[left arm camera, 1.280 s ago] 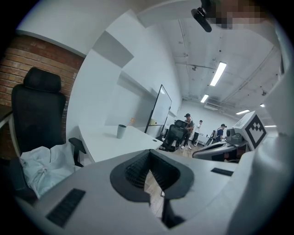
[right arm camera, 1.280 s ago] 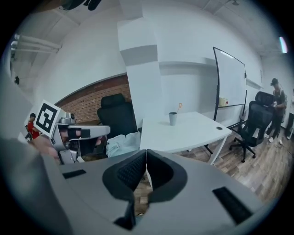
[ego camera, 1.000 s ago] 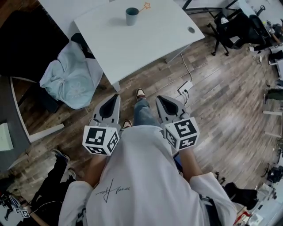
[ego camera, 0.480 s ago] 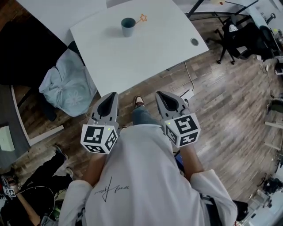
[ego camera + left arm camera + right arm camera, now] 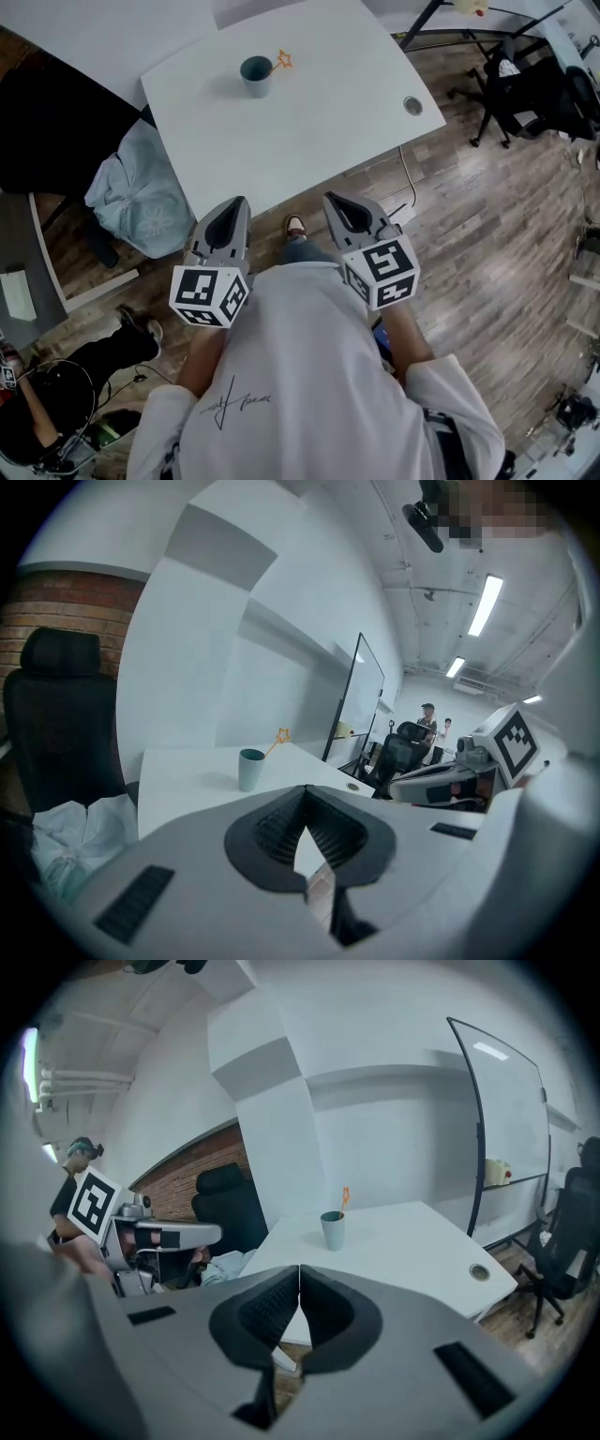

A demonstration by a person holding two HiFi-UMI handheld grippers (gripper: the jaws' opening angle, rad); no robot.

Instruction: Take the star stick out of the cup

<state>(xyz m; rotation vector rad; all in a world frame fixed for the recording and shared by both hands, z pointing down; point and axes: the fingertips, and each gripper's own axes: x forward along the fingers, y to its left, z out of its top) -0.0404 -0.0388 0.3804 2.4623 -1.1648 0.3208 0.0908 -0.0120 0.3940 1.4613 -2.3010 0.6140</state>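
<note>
A teal-grey cup [image 5: 255, 75] stands upright near the far left corner of the white table [image 5: 319, 122]. An orange star stick [image 5: 284, 60] leans out of it to the right. The left gripper view shows the cup [image 5: 250, 769] and star [image 5: 280, 735] far ahead, as does the right gripper view, with cup [image 5: 333, 1230] and stick [image 5: 345, 1197]. My left gripper [image 5: 234, 203] and right gripper [image 5: 334, 201] are held side by side short of the table's near edge. Both are shut and hold nothing.
A pale blue garment [image 5: 141, 197] lies over a black chair left of the table. A cable grommet [image 5: 412, 105] sits at the table's right side. Office chairs [image 5: 539, 89] stand at the right on the wood floor. A person [image 5: 56, 412] crouches at lower left. A whiteboard [image 5: 506, 1119] stands beyond the table.
The table and cup have slid lower and nearer in the head view as I step toward them. Both grippers stay shut and level in front of my body.
</note>
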